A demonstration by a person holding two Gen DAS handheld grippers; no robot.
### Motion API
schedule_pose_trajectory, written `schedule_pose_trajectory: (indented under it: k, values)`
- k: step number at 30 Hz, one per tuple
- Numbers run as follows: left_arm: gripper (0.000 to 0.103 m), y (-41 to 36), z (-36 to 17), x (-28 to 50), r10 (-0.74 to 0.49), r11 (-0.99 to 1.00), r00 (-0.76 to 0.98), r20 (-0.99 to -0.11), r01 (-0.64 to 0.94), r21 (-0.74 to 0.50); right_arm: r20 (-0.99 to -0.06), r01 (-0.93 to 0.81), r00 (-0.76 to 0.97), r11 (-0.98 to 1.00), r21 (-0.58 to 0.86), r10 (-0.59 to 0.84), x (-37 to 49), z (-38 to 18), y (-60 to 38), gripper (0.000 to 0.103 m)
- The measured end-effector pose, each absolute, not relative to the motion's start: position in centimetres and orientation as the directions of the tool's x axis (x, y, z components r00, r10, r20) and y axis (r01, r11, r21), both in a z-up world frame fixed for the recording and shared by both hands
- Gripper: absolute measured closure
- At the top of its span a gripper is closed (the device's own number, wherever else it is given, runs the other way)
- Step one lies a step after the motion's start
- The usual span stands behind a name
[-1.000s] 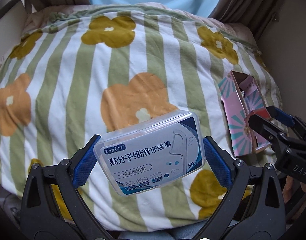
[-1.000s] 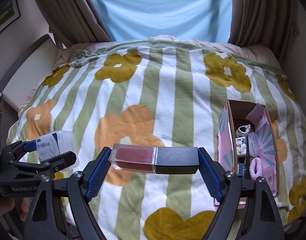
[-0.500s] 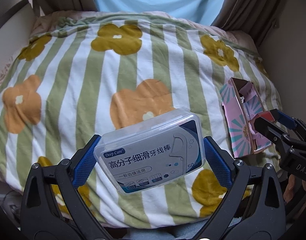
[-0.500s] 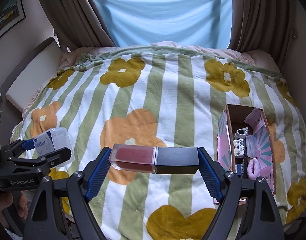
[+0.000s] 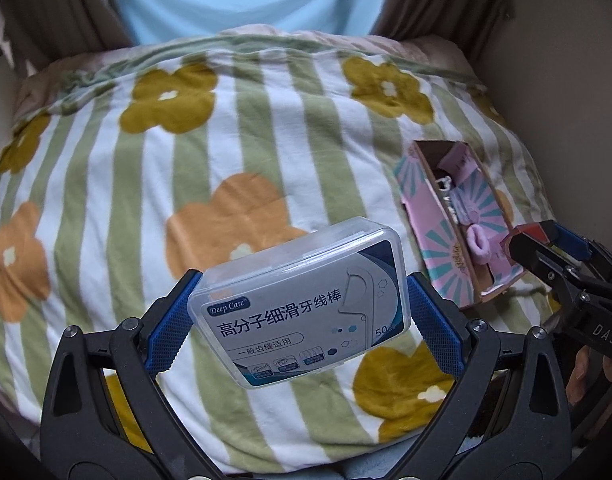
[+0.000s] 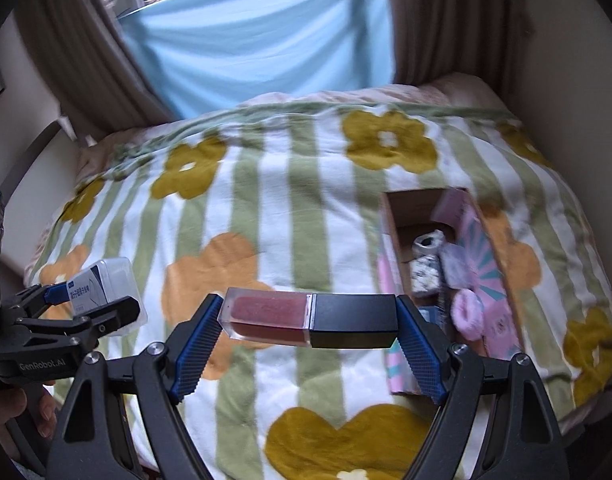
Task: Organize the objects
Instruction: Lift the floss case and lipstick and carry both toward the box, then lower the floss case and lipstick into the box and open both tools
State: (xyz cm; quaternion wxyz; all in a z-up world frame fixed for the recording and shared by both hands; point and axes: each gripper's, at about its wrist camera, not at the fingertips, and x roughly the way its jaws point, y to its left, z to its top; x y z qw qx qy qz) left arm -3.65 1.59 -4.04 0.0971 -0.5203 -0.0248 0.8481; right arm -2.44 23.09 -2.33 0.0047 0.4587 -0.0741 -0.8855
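Note:
My left gripper (image 5: 302,320) is shut on a clear plastic floss pick box (image 5: 302,304) with a blue and white label, held above the bed. My right gripper (image 6: 309,320) is shut on a lip gloss tube (image 6: 311,320), red body and black cap, gripped end to end. On the blanket at the right lies an open pink patterned cardboard box (image 6: 389,232) (image 5: 423,216) with small items inside, among them a purple fluffy one (image 6: 467,314). In the right wrist view the left gripper (image 6: 90,300) with the floss pick box (image 6: 106,284) shows at the far left. In the left wrist view the right gripper (image 5: 545,240) shows beside the pink box.
A striped green and white blanket (image 6: 266,200) with yellow and orange flowers covers the bed. Brown curtains (image 6: 429,20) and a light blue cloth (image 6: 258,44) hang behind it. Walls close in on both sides. A person's fingers (image 6: 10,412) hold the left gripper's handle.
Both grippers have drawn back and risen a little with their loads still held. More of the bed and the inside of the pink box now shows; both views have rolled slightly.

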Motion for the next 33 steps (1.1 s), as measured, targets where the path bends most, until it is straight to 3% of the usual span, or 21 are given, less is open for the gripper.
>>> schedule_pose_trajectory:
  k: [19,33]
  values:
    - [0.005,21.6,-8.4,-14.5,0.314,-0.83,-0.282,-0.906,-0.544,-0.119,-0.868,-0.423,-0.489,-0.893,0.151,0.085,-2.9,-8.8,36.2,0.022]
    - [0.005,36.2,-17.9,-22.2,0.264,-0.644,-0.161,-0.951,-0.764,-0.049,-0.931,-0.542,-0.36,-0.826,0.155,0.062,-5.8,-18.2,41.2,0.022]
